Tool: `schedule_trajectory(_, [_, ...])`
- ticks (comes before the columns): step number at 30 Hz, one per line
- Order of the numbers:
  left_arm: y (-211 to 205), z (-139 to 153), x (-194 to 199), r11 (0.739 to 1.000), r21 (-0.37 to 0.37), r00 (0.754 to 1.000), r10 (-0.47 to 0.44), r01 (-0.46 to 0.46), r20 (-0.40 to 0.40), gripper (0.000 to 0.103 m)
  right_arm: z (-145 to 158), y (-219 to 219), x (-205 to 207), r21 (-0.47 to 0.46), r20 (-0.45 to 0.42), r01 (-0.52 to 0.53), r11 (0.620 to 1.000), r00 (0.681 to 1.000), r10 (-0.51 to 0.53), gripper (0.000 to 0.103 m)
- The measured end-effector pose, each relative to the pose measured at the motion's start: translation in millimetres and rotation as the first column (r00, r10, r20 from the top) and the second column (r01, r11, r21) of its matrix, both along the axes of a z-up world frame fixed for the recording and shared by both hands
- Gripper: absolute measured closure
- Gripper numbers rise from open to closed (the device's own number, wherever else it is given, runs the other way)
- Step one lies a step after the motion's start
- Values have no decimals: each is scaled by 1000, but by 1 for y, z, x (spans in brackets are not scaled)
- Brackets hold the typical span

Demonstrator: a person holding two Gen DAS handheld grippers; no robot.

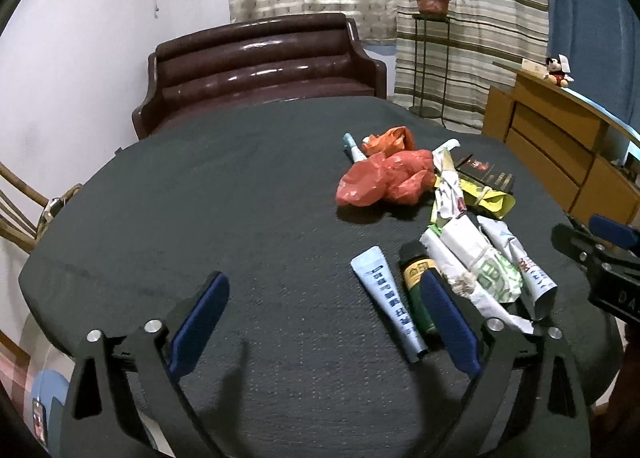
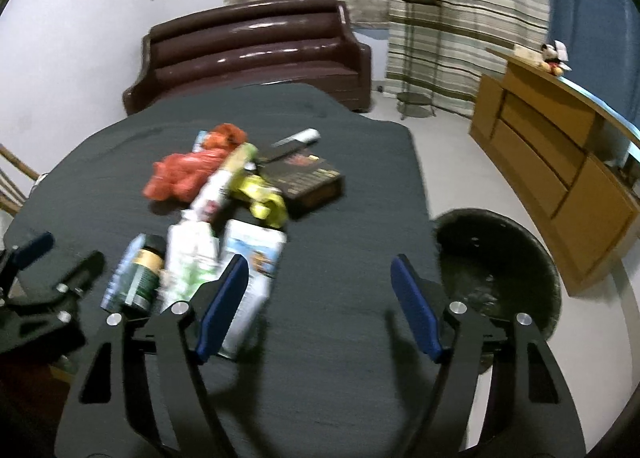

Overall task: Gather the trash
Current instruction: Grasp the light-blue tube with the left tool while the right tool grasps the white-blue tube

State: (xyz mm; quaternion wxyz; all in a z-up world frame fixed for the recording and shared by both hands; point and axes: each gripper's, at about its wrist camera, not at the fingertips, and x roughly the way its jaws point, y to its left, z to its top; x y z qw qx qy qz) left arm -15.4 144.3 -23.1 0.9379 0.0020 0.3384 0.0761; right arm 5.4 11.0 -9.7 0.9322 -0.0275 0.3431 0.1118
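Note:
Trash lies in a pile on the dark table (image 1: 200, 210): an orange plastic bag (image 1: 384, 178), a pale blue tube (image 1: 390, 298), a small green bottle (image 1: 416, 282), crumpled white and green wrappers (image 1: 476, 262), a yellow packet (image 1: 490, 198) and a dark box (image 2: 308, 178). My left gripper (image 1: 324, 322) is open and empty, low over the table, its right finger beside the green bottle. My right gripper (image 2: 320, 306) is open and empty over the table's right part, its left finger in front of a white and blue carton (image 2: 252, 258). A black bin (image 2: 496, 270) stands on the floor beside the table.
A brown leather sofa (image 1: 260, 66) stands behind the table. A wooden cabinet (image 2: 560, 162) with a plush toy is at the right. A plant stand (image 1: 430, 58) is by the curtain. A wooden chair (image 1: 20, 210) shows at the left edge.

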Motion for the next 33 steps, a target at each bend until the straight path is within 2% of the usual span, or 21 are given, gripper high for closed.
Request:
schedule_trajectory(3, [4,-2,-1,1000,-14,1000,-9,9,-16,24,-1,13,0,-23,1,-27,999,1000,27,38])
schedule_trajectory(9, [8,-9,-2,998,-51,999,-26,24,-37,25,-12,20,4,-45,-54,-37,998,998,34,46])
schedule_trajectory(13, [8,-11,2,997,-68,998,-37,33,-54,25,-19,19,6,-72,-68,-22,997,998,17,46])
schedule_trajectory(22, [3,-22,15,994,-96,990,-55,43,-126,25,-29,11,8,-71,-93,-10,997,996,3,46])
schedule_trajectory(24, [2,-25,18,994,-96,987,-60,46,-147,31,-29,10,8,-66,-92,-13,998,996,7,46])
schedule_trajectory(29, [5,-23,16,995,-87,987,-67,55,-144,39,-28,11,11,-59,-91,-23,998,996,18,46])
schedule_trajectory(33, [5,-22,15,995,-80,989,-69,59,-134,54,-28,13,12,-60,-84,-33,998,996,28,48])
